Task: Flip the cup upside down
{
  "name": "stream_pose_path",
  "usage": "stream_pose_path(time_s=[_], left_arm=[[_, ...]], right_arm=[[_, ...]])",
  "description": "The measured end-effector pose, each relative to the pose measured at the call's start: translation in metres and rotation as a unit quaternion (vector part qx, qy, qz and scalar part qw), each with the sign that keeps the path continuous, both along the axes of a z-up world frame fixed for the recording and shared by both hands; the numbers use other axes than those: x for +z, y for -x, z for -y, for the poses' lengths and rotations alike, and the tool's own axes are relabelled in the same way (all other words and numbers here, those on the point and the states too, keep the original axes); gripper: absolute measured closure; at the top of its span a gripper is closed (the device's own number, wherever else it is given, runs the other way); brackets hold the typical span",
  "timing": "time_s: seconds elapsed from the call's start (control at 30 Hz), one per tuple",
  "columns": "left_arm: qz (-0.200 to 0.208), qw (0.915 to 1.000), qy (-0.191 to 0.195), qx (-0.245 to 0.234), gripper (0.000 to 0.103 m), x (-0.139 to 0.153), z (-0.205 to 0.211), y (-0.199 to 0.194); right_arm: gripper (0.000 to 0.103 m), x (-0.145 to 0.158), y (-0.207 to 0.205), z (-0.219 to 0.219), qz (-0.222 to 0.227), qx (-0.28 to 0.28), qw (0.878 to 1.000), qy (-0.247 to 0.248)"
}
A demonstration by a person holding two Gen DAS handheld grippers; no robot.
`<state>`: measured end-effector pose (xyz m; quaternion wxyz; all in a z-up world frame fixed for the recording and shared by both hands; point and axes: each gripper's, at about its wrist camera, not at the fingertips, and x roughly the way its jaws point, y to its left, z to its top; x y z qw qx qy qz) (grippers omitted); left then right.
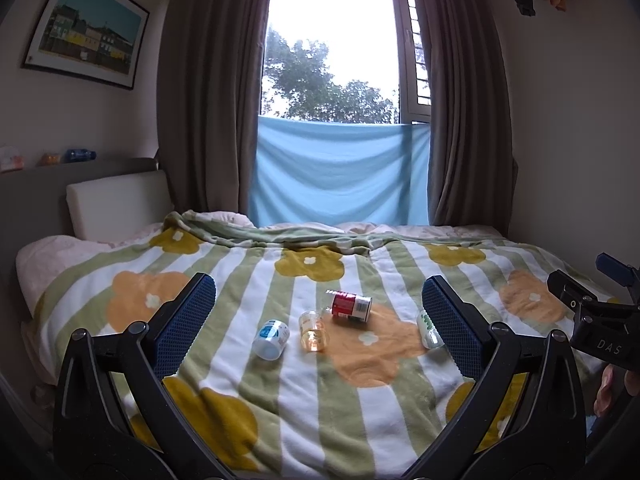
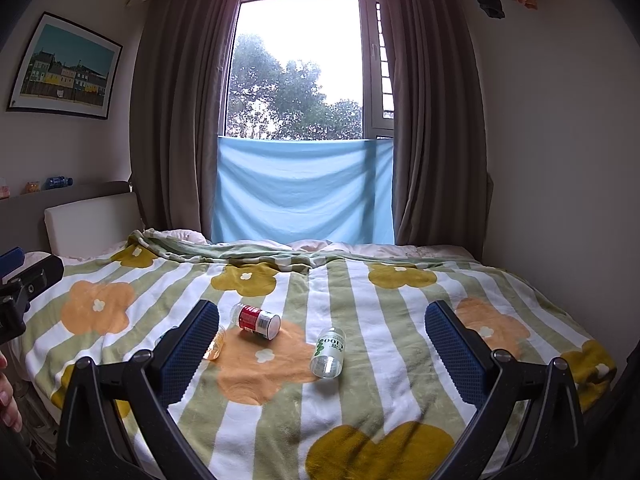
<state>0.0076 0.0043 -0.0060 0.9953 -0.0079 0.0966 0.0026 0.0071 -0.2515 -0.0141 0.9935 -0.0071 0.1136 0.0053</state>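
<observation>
Several small cups lie on their sides on the flowered blanket [image 1: 280, 408]. In the left wrist view a white cup with a blue label [image 1: 271, 339], a clear orange-tinted cup [image 1: 313, 331] and a red-and-white cup [image 1: 351, 306] sit between my fingers. A clear cup with green print [image 1: 426, 326] is half hidden behind the right finger. My left gripper [image 1: 318, 300] hangs open above the bed, short of the cups and holding nothing. My right gripper [image 2: 322, 312] is open and empty too, with the red cup [image 2: 258, 321] and the green-print cup [image 2: 329, 352] ahead of it. The orange cup [image 2: 216, 344] peeks from behind its left finger.
The bed reaches back to brown curtains [image 1: 208, 100] and a blue cloth [image 1: 340, 172] under the window. A white headboard cushion [image 1: 116, 204] stands at the back left, a bare wall [image 2: 560, 160] runs along the right. A person's fingers [image 1: 612, 392] show at the edge.
</observation>
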Motion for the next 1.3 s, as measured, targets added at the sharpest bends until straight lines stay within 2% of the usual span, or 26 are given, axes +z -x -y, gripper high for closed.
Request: stream_pose_path(time_s=[0.23, 0.77, 0.87, 0.97, 1.07, 1.2, 1.3], left_arm=[[0.0, 1.0, -0.007, 0.004, 0.0, -0.001, 0.0, 0.002], [-0.01, 0.9999, 0.007, -0.009, 0.0, 0.002, -0.004, -0.01], [-0.014, 0.9998, 0.01, -0.005, 0.0, -0.002, -0.005, -0.016], [-0.028, 0.9995, 0.015, -0.001, 0.0, -0.009, -0.008, -0.025], [-0.045, 0.9987, 0.024, 0.005, 0.0, -0.016, -0.012, -0.036], [-0.063, 0.9969, 0.043, 0.017, 0.0, -0.027, -0.021, -0.05], [-0.08, 0.9946, 0.06, 0.03, 0.0, -0.039, -0.03, -0.063]], right_arm=[[0.0, -0.002, -0.001, -0.001, -0.003, -0.001, 1.0, 0.001], [0.0, -0.004, -0.002, 0.0, -0.006, -0.001, 1.0, 0.001], [0.0, -0.014, -0.006, -0.001, -0.017, 0.001, 1.0, 0.005], [0.0, -0.037, -0.021, 0.003, -0.027, 0.009, 1.0, 0.014], [0.0, -0.039, -0.034, 0.009, -0.043, 0.024, 0.999, 0.011], [0.0, -0.029, -0.066, 0.018, -0.066, 0.055, 0.996, 0.021], [0.0, -0.029, -0.1, 0.014, -0.109, 0.09, 0.989, 0.042]])
